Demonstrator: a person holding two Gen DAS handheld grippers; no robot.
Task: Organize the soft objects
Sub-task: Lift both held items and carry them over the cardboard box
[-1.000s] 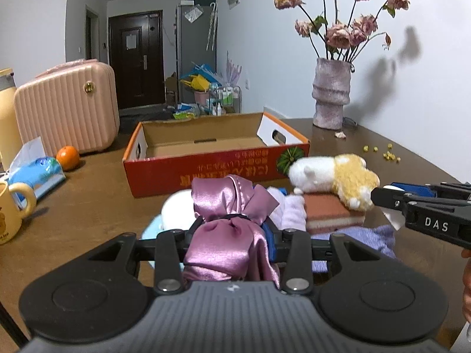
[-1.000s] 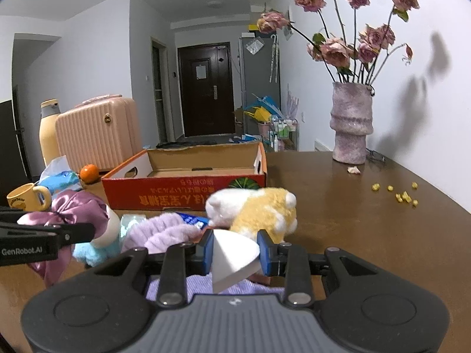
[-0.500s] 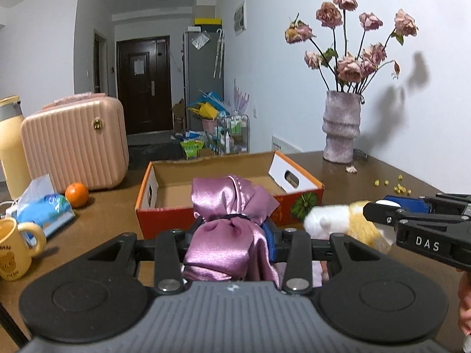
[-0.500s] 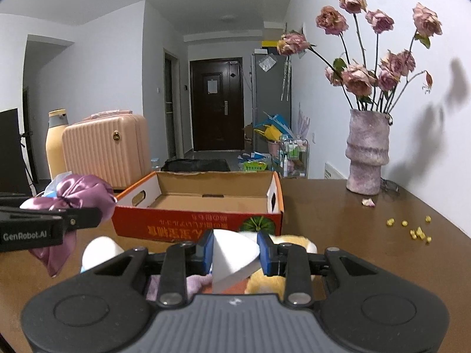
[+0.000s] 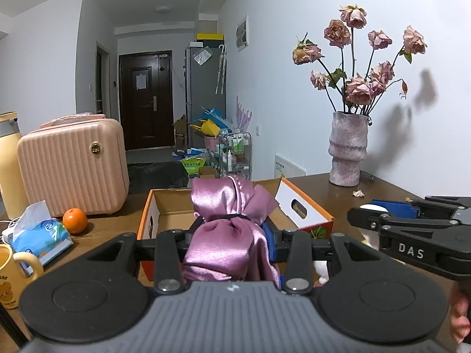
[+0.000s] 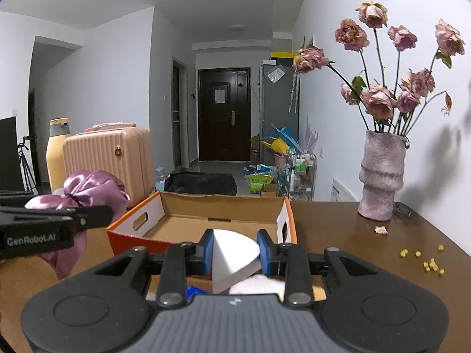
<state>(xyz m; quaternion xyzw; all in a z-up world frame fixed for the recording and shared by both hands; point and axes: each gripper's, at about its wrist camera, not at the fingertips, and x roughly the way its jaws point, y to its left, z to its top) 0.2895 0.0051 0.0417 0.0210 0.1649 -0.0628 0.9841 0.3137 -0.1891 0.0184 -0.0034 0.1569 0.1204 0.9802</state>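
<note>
Left wrist view, against a second ago: both grippers have risen, so the soft pile has dropped below the frame and the cardboard box (image 5: 164, 206) now sits straight ahead. The left gripper (image 5: 232, 229) stays clamped on the purple satin pouch (image 5: 229, 235), at 12 o'clock over the box's near wall. The right gripper (image 6: 234, 253) keeps its pads pressed on the white foam wedge (image 6: 232, 257). A plush toy (image 5: 322, 269) shows only as slivers behind the fingers.
</note>
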